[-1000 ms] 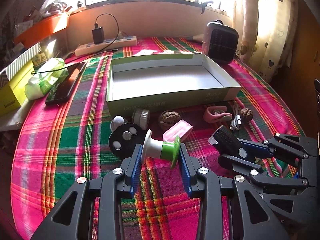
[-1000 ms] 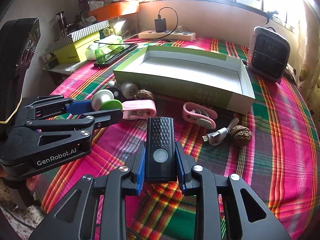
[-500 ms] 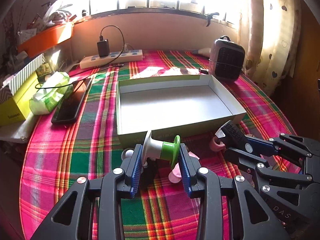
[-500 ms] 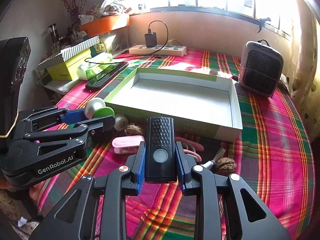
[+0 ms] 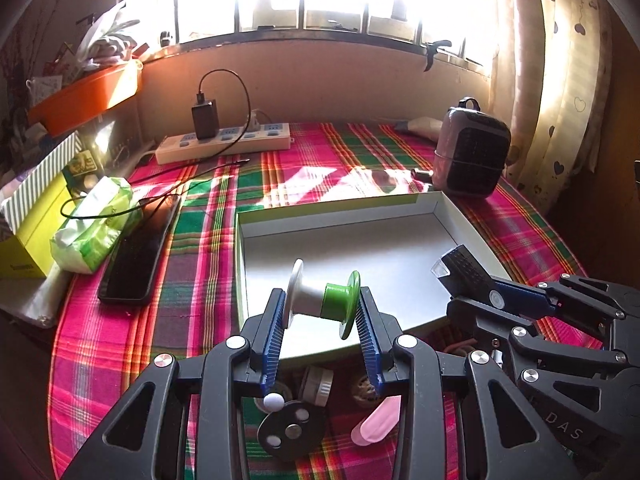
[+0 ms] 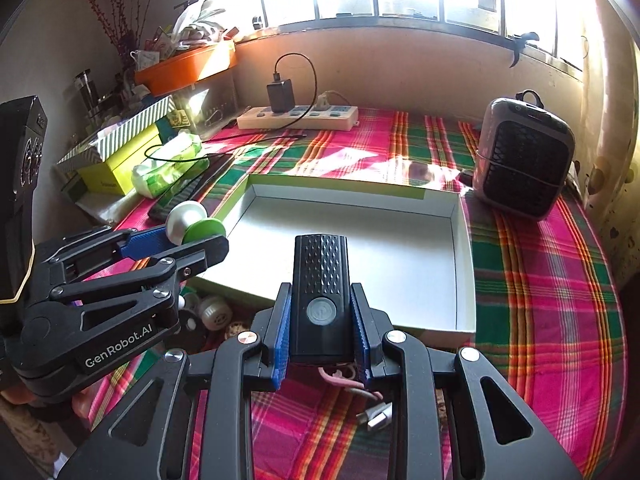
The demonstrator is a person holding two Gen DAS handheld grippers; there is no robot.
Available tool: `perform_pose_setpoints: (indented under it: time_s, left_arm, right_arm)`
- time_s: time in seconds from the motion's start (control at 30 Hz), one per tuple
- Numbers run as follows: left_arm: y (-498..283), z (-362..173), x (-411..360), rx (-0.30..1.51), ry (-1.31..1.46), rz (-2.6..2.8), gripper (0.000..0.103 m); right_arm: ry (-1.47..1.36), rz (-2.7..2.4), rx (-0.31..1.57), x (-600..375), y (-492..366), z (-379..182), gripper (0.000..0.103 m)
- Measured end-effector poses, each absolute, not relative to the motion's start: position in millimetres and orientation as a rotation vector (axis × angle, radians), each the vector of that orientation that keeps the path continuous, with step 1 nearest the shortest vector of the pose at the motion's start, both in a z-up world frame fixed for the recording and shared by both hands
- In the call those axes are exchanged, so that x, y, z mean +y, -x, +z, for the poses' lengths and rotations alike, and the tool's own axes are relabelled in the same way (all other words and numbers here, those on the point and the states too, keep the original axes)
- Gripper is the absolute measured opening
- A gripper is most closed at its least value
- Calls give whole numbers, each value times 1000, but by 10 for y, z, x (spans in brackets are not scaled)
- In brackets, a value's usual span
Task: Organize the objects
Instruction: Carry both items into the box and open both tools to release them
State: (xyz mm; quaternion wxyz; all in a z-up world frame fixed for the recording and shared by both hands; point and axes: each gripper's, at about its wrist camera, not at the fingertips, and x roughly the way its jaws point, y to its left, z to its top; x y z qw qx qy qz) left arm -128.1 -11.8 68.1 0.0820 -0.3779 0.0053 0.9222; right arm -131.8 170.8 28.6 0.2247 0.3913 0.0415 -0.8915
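the table (image 5: 192, 248) under its pink and green plaid cloth carries an open, shallow cardboard box (image 5: 248, 280), white inside and still empty. a second ago both grippers sat low over the loose small things in front of the box; now they have risen and come forward, so each load hangs over the box's near edge. judged from this, the carry is nearly over and the release into the box is what remains.

the right gripper (image 6: 320, 316) has its jaws pinching a black bike light (image 6: 322, 276) by its long sides, the round button facing up, its front end over the box floor. the left gripper (image 5: 322, 306) has its jaws set wider, clamped on the two end flanges of a white and green spool (image 5: 322, 300), held crosswise just past the near wall.

left on the cloth below the grippers: a black disc with white dots (image 5: 290, 432), a small white cap (image 5: 318, 384), a walnut (image 5: 362, 386), a pink clip (image 5: 378, 420) and a usb cable (image 6: 376, 414).
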Motion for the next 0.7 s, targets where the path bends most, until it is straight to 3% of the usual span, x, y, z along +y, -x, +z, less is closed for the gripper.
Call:
perform_pose_setpoints:
  time_s: [0.7]
  left_arm:
    - [2038,394,-158,-11,1273,2727,33]
  right_arm:
    - [-1237,-2465,92,1534,2097,20,28]
